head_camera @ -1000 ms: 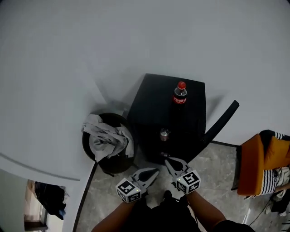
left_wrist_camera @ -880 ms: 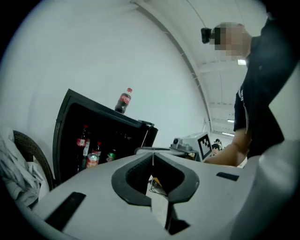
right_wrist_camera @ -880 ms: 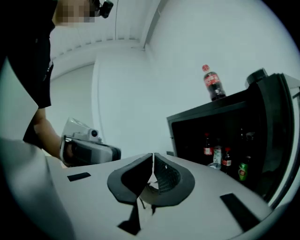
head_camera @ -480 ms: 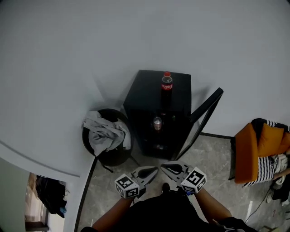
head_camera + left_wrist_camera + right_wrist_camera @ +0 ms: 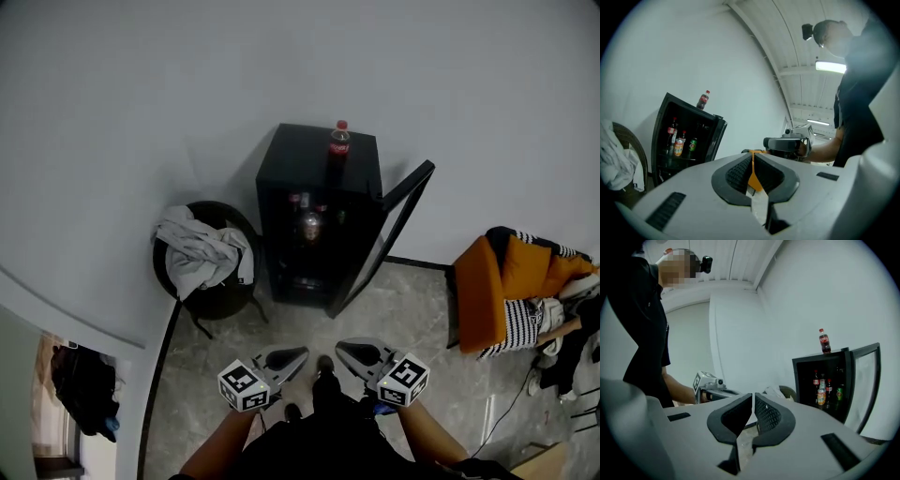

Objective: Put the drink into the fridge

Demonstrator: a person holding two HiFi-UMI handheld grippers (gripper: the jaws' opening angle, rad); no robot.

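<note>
Both grippers, left gripper (image 5: 296, 354) and right gripper (image 5: 343, 348), are now well back from the fridge (image 5: 305, 159), no longer near its front. Fridge sits further off in the head view. Its inside now shows, with drinks (image 5: 307, 223) on the shelf.

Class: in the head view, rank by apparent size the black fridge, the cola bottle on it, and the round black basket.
Largest: black fridge; then round black basket; smallest: cola bottle.

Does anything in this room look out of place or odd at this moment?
One cola bottle stands on top of the fridge, while the other drinks sit inside. The fridge door hangs open. Nothing looks spilled.
</note>
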